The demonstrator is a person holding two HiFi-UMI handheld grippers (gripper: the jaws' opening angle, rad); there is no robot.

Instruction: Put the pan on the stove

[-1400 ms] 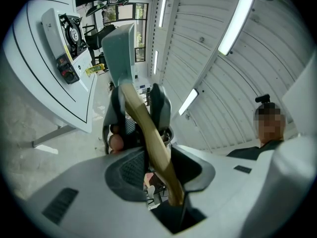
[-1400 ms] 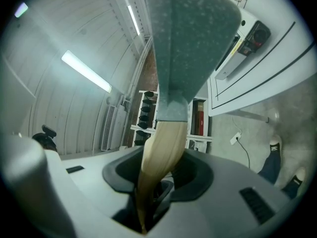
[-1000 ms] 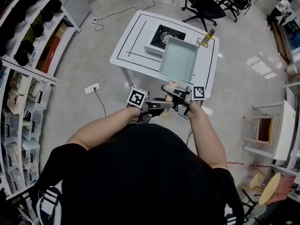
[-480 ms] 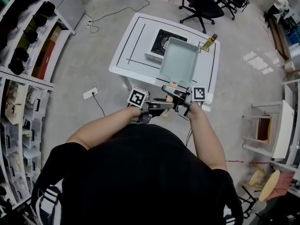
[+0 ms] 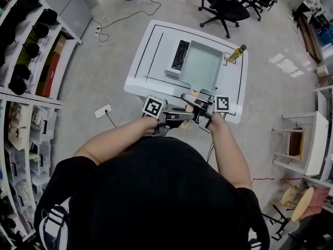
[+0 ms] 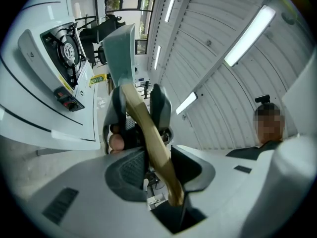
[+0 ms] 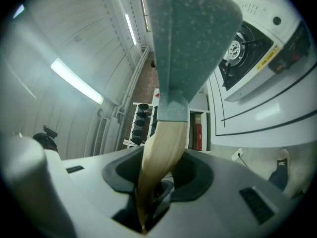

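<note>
Gripping with both tools: left hand-held gripper [image 5: 186,116] and right hand-held gripper [image 5: 190,99] are each pinched on the wooden handle [image 5: 189,107] of the pan [image 5: 200,66], jaws nearly together with the wood between the pads in both gripper views.

- Left one sits at the handle's near end. Right one bites just beyond it, closer to the pan body. The two are almost touching.
- Forearms come out from a black shirt [image 5: 156,191] and converge at the near edge of the desk [image 5: 151,61].
- Handle is light tan wood and runs away from the person into a grey-green socket on the pan.
- Pan is square, pale green and empty, with its open side up. It sits over the middle of the white desk, with its handle sticking out past the near edge.
- From the head view the pan covers the right part of the stove [image 5: 179,53]; only the black left strip and the white front edge show. Cannot tell whether the pan base touches the burner.
- A yellow bottle [image 5: 237,52] stands on the desk by the pan's far right corner, apart from it.
- On the floor to the left is a white power strip [image 5: 103,111], with shelves [image 5: 31,46] further left. Black office chairs [image 5: 226,7] stand beyond the desk.
</note>
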